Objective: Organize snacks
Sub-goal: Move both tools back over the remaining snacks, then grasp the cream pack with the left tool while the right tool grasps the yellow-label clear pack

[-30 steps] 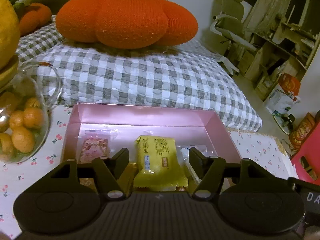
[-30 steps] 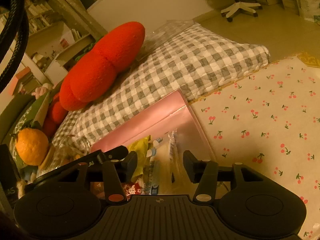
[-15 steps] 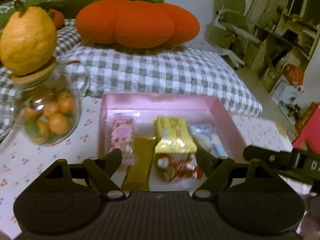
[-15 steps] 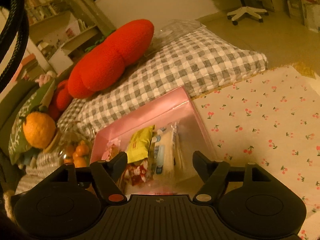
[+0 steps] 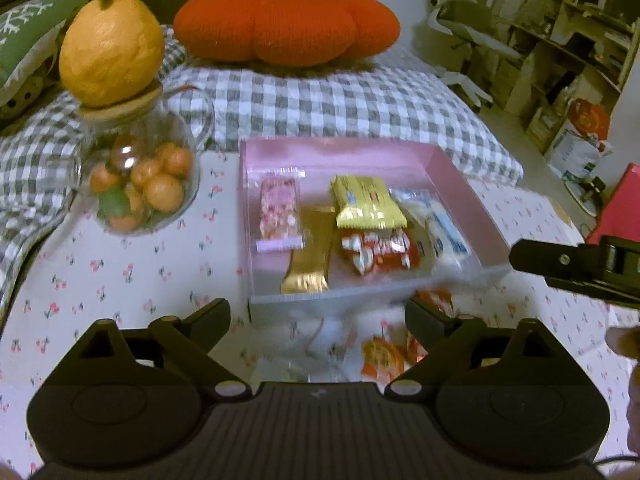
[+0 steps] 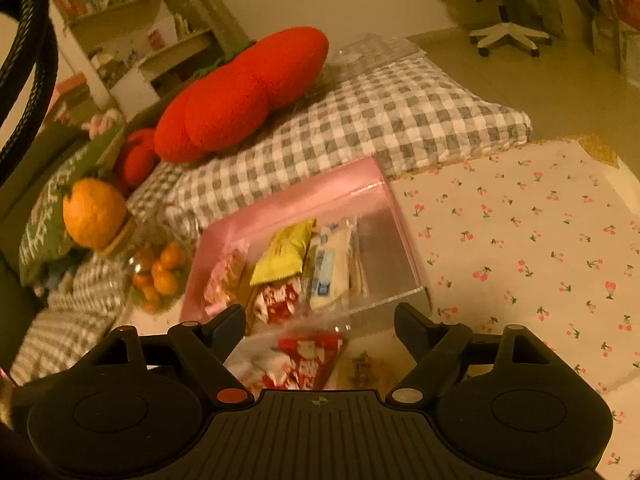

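A pink clear-walled box (image 5: 456,184) (image 6: 304,196) sits on the cherry-print cloth. It holds a pink packet (image 5: 278,210), a gold bar (image 5: 310,256), a yellow packet (image 5: 366,202) (image 6: 286,252), a red packet (image 5: 378,250) (image 6: 276,298) and a white-blue packet (image 5: 438,224) (image 6: 326,266). Loose snack packets (image 5: 386,354) (image 6: 304,358) lie on the cloth in front of the box. My left gripper (image 5: 318,314) is open and empty above them. My right gripper (image 6: 320,316) is open and empty; its side shows in the left wrist view (image 5: 576,268).
A glass jar of small oranges (image 5: 140,188) (image 6: 160,268) with a large citrus (image 5: 110,50) on its lid stands left of the box. A checked cushion (image 5: 340,104) with an orange pumpkin pillow (image 5: 286,24) lies behind. Cherry cloth (image 6: 520,248) spreads right.
Both grippers have pulled back and up from the box. The whole box and the loose packets in front of it have come into view. Both stay open.
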The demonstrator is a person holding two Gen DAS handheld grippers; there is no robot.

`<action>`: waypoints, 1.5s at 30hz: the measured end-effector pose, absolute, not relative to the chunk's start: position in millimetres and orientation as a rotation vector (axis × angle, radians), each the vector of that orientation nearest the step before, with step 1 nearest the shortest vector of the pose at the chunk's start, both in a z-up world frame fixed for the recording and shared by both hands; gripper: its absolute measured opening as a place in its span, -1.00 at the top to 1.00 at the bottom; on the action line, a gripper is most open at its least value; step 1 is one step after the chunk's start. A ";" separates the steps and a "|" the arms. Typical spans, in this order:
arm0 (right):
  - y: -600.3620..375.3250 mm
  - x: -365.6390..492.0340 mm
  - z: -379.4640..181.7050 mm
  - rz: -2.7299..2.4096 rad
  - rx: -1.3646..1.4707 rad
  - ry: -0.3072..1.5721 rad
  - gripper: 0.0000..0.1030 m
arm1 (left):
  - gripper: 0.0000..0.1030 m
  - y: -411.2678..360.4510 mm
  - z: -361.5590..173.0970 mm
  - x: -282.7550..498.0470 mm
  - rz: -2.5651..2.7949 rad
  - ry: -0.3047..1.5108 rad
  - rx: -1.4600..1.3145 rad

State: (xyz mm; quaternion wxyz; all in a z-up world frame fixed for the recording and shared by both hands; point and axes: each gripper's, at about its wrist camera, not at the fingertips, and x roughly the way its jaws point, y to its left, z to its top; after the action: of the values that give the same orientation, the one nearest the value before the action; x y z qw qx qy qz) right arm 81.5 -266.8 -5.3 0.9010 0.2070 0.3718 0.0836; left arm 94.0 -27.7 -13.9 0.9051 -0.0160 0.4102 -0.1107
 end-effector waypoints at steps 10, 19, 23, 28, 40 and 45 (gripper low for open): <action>-252.9 64.6 -25.2 0.160 0.357 0.826 -0.63 | -0.90 -14.2 -22.4 64.7 -0.274 0.852 -0.001; -249.9 45.7 -34.2 0.159 0.244 0.837 -0.69 | -0.92 7.6 -30.8 50.7 -0.244 0.833 0.042; -249.9 38.6 -39.8 0.169 0.205 0.844 -0.69 | -0.91 13.6 -38.8 45.3 -0.244 0.830 0.061; -244.4 32.5 -47.9 0.223 0.127 0.846 -0.70 | -0.76 15.9 -51.8 42.4 -0.299 0.842 0.072; -229.0 35.1 -76.4 0.343 -0.077 0.897 -0.70 | -0.46 5.0 -78.6 44.4 -0.393 0.884 0.128; -229.0 38.2 -78.7 0.337 -0.089 0.889 -0.70 | -0.44 6.0 -77.6 44.8 -0.397 0.882 0.116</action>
State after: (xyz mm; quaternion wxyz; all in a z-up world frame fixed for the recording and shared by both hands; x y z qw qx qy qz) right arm 38.2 -229.0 -78.7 0.8882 -0.0427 0.4277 0.1622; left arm 44.8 6.0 -77.6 0.8837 0.0559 0.4239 -0.1906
